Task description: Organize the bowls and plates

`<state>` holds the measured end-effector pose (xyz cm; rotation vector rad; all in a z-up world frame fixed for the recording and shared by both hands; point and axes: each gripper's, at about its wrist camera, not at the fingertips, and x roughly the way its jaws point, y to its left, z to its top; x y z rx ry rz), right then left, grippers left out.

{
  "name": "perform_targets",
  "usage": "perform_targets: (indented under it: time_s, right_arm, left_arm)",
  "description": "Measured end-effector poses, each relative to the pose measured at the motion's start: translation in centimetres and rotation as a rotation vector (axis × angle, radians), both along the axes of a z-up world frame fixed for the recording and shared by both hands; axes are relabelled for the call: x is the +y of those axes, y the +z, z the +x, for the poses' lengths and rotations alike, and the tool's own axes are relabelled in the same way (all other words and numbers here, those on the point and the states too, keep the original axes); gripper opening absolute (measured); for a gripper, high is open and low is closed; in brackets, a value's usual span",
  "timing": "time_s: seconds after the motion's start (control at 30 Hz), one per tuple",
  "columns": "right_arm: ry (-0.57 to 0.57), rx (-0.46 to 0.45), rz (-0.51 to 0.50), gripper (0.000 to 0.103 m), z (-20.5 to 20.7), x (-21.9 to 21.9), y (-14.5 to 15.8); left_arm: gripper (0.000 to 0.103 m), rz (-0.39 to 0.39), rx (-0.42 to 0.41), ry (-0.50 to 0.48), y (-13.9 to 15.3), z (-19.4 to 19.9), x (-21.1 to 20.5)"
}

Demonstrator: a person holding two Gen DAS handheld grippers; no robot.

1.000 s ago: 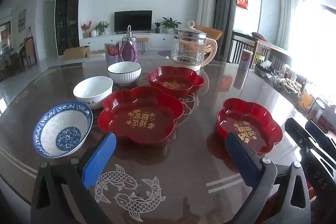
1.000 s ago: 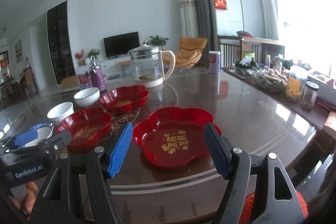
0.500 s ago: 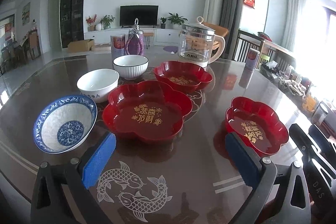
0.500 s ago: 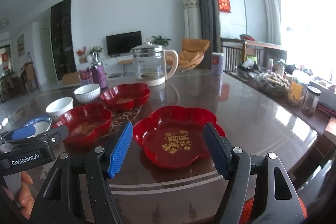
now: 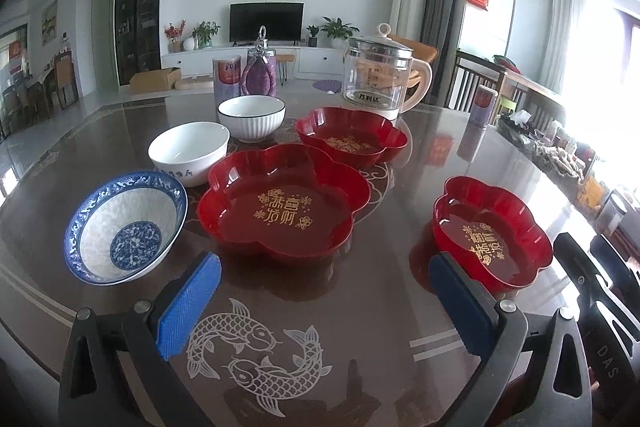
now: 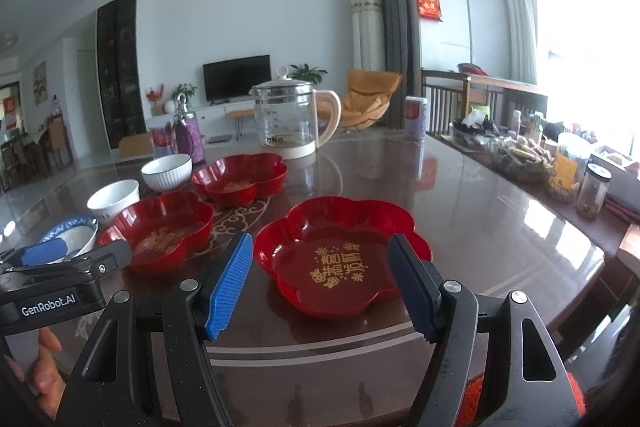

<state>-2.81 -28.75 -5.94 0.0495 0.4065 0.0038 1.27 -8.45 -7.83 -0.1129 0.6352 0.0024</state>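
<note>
Three red plates [image 5: 280, 203], three bowls [image 5: 124, 227], dark table [image 5: 360, 307], two grippers [image 6: 320, 283] apart.

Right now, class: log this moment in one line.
left gripper: open, empty | right gripper: open, facing red flower-shaped plate | bowls, plates: unstacked

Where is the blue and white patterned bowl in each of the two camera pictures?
Left wrist view: the blue and white bowl sits at lower left, beside the nearest red plate.
Right wrist view: the bowl is at the far left edge, partly hidden behind the other hand-held gripper.
Shared landmark: the glass kettle at the back of the table.
</note>
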Motion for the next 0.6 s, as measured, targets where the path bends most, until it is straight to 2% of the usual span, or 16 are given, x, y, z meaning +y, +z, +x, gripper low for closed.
perform_targets:
  time_s: [0.6]
  right_arm:
    - [0.011,0.002,-0.017,0.074,-0.29,0.37,-0.22]
  left_arm:
    - [0.103,-0.017,0.036,0.009,-0.76,0.25,0.9]
